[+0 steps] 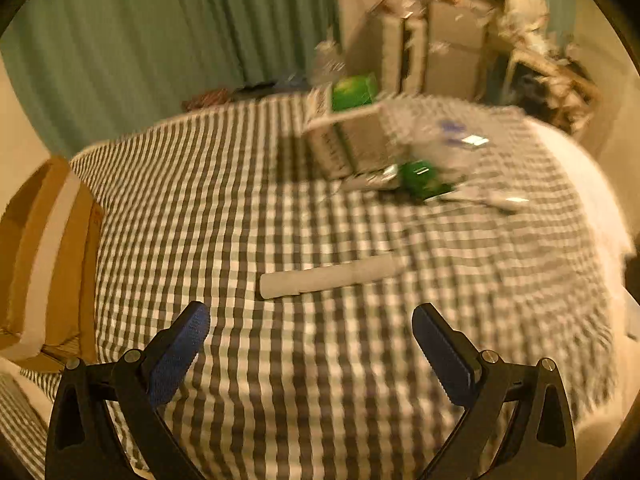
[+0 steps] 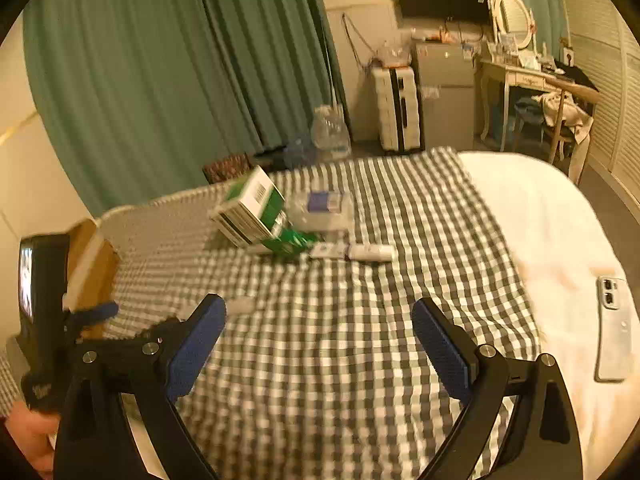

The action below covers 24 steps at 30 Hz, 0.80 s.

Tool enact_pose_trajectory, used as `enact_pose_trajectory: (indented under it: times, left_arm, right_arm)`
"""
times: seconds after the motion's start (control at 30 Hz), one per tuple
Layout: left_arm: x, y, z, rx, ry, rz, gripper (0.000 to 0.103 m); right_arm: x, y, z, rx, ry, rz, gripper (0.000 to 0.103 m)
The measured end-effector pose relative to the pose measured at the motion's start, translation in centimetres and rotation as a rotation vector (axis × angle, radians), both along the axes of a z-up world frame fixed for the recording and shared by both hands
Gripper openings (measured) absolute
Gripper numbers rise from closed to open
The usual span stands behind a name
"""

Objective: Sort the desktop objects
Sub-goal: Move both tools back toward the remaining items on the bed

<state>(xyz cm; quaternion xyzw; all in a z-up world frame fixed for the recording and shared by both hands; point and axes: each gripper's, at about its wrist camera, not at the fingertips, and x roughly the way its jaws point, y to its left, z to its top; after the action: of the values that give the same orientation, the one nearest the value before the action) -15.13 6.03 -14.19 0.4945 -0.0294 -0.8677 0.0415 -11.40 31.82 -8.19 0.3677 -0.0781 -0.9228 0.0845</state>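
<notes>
Checked cloth (image 1: 320, 360) lies bare beneath both claws. Left claw (image 1: 310, 322) gapes wide, gripping nothing; a white tube (image 1: 328, 276) lies just ahead of its tips. Right claw (image 2: 318, 320) is likewise spread and empty. Clutter (image 2: 280, 224) sits well ahead of it; the cloth edge and a phone (image 2: 614, 336) lie to its right.

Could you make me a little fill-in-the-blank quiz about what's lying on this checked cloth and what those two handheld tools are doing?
1. Both the left tool and the right tool are empty, with jaws standing ____.
2. The pale, long cylindrical tube lies directly ahead of the ____ tool.
3. The white smartphone lies face down on the plain ____ sheet, not on the checked cloth.

Missing words: open; left; white
</notes>
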Motion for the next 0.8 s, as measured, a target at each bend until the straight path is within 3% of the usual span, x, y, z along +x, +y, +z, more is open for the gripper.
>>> enact_pose_trajectory:
  times: [0.1,0.27,0.33,0.53,0.8]
  left_arm:
    - [-2.4,-0.6,-2.8,0.083,-0.064,0.057,0.103]
    - [-3.7,0.4,-6.0,0.018,-0.019,-0.003,0.103]
    - [-4.5,0.4,-6.8,0.040,-0.009,-0.012,0.103]
    - [-5.1,0.0,-8.0,0.079,0.061,-0.044,0.103]
    - [-4.6,-1.7,-8.6,0.178,-0.009,-0.120,0.103]
  right_arm:
    - [-2.9,0.8,-2.5,0.001,-0.064,-0.010,0.095]
    - [-7.6,1.1,-4.8,0.044,-0.074,-0.002,0.095]
    - [-9.0,1.0,-5.2,0.081,-0.063,0.017,0.095]
    - [-13.1,0.2,-7.0,0.146,-0.040,0.088,0.095]
    - [-16.0,0.5,-11.0,0.096,-0.112,0.168,0.095]
